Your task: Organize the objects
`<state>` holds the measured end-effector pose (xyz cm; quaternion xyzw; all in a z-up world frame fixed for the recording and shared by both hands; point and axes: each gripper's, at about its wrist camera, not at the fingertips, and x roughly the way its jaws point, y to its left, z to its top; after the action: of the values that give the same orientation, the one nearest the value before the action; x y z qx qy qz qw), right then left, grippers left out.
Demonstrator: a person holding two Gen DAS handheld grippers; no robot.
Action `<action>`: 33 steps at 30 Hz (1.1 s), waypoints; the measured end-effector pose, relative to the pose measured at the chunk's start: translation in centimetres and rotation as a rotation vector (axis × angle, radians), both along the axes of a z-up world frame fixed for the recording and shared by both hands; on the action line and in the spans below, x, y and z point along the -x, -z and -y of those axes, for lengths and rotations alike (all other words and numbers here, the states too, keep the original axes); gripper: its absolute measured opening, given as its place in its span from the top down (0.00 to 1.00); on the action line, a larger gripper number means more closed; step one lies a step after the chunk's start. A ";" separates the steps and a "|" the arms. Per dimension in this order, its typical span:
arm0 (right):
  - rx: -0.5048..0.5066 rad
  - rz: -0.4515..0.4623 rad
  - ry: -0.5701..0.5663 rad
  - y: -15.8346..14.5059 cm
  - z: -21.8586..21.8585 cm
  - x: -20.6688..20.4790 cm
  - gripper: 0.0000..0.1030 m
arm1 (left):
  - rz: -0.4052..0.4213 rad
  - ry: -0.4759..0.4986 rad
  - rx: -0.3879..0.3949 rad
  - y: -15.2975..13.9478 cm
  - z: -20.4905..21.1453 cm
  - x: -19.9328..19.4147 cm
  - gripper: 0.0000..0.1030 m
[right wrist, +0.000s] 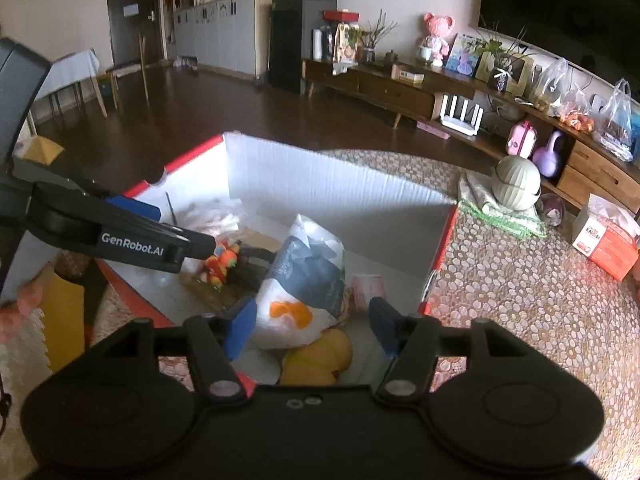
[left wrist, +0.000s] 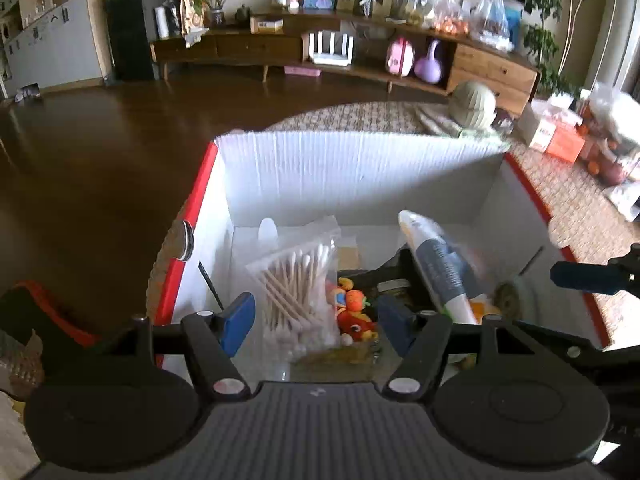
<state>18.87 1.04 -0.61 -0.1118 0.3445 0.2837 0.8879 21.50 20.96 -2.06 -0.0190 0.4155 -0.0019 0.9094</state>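
Note:
A white box with red edges (left wrist: 360, 168) (right wrist: 320, 184) stands on the patterned tabletop. Inside lie a clear bag of cotton swabs (left wrist: 296, 288), an orange plush toy (left wrist: 354, 314) (right wrist: 222, 262), a white and grey packet (left wrist: 436, 260) (right wrist: 308, 276) and a yellow fruit (right wrist: 320, 360). My left gripper (left wrist: 316, 322) is open above the swab bag and the toy, holding nothing. My right gripper (right wrist: 310, 326) is open over the box's near right corner, its jaws either side of the packet, apart from it.
The left gripper's arm (right wrist: 120, 236) crosses the box's left side in the right wrist view. On the table to the right stand a round grey-green object on a cloth (right wrist: 516, 184) and an orange and white tissue box (right wrist: 604, 240). A long wooden sideboard (left wrist: 400, 60) lines the far wall.

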 end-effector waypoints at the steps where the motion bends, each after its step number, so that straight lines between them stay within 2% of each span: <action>1: -0.009 0.001 0.001 -0.3 0.2 0.2 0.39 | 0.011 -0.005 0.007 -0.3 0.0 0.4 0.35; 4: -0.032 0.016 0.004 -1.1 0.8 1.1 0.37 | 0.042 -0.012 0.040 -1.4 0.0 1.4 0.35; 7: -0.057 0.025 0.004 -1.9 1.4 1.8 0.35 | 0.076 -0.018 0.044 -2.4 0.2 2.5 0.26; 13: -0.133 0.029 0.004 -3.5 3.0 3.2 0.31 | 0.125 -0.019 0.067 -3.9 0.7 4.7 0.25; 17: -0.149 0.049 -0.008 -4.2 3.9 4.5 0.29 | 0.166 -0.016 0.064 -4.8 1.2 6.2 0.20; 20: -0.167 0.049 0.001 -4.6 4.7 5.1 0.27 | 0.202 -0.019 0.072 -5.4 1.5 7.4 0.20; 33: -0.210 0.050 0.020 -5.2 6.9 7.1 0.19 | 0.249 -0.017 0.086 -6.1 3.2 11.2 0.17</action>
<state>11.74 -5.84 4.64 -0.0215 0.2916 0.3063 0.9059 10.25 17.80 4.05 -0.0612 0.2989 -0.0142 0.9522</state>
